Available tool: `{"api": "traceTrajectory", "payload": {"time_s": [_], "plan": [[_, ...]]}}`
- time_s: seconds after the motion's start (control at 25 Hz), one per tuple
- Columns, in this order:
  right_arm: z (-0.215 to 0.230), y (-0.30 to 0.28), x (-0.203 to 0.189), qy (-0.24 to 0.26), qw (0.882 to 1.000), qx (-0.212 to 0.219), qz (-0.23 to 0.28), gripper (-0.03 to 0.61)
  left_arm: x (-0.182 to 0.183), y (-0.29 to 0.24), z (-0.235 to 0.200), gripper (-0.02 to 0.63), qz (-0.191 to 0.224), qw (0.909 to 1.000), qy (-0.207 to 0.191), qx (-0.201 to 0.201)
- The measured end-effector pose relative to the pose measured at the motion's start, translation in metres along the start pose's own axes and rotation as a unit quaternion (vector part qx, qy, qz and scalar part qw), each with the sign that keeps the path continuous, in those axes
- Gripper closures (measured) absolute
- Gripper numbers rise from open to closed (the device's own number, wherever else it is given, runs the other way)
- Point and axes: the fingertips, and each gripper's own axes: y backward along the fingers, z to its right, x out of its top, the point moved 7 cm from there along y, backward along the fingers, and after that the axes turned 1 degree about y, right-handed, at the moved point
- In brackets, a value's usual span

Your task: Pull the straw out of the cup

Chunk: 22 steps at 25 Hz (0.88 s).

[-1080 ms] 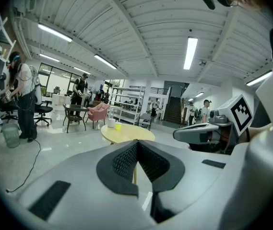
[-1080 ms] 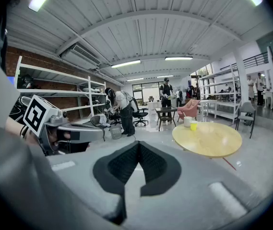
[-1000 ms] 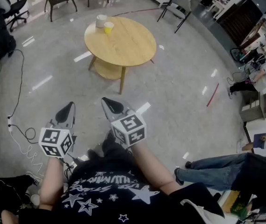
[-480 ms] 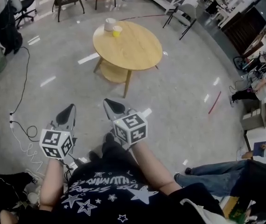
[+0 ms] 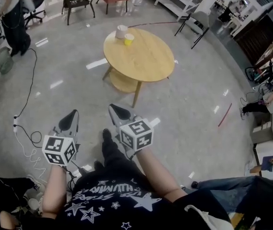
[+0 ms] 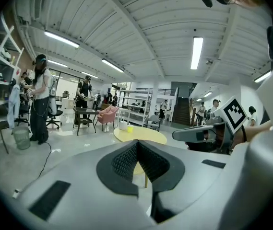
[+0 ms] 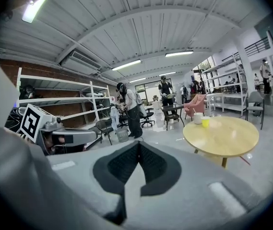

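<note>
I can read nothing for certain. My dark shirt (image 5: pixel 112 195) carries white lettering among stars, upside down from where I look and too smeared to spell out. The left cube (image 5: pixel 58 150) on my left tool (image 5: pixel 72 115) and the right cube (image 5: pixel 136 134) on my right tool (image 5: pixel 113 108) show only black-and-white square patterns, no letters.

The head camera looks steeply down over the person, with the round surface (image 5: pixel 141 56) well off at 12 o'clock. Each tool's camera faces nearly level along its jaws toward that same surface. The left tool (image 5: pixel 70 116) view catches the right tool (image 5: pixel 115 110) at 3 o'clock, and the right view shows its partner at 9.
</note>
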Motion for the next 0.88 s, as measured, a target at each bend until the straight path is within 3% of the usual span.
{"api": "traceTrajectory", "payload": {"time_s": [0.88], "plan": [[0.155,-0.133,0.074,-0.031,0.999,-0.016,-0.009,0.580,0.063,-0.175,-0.082,0.607,-0.036,0.9987,0.035,0.000]]}}
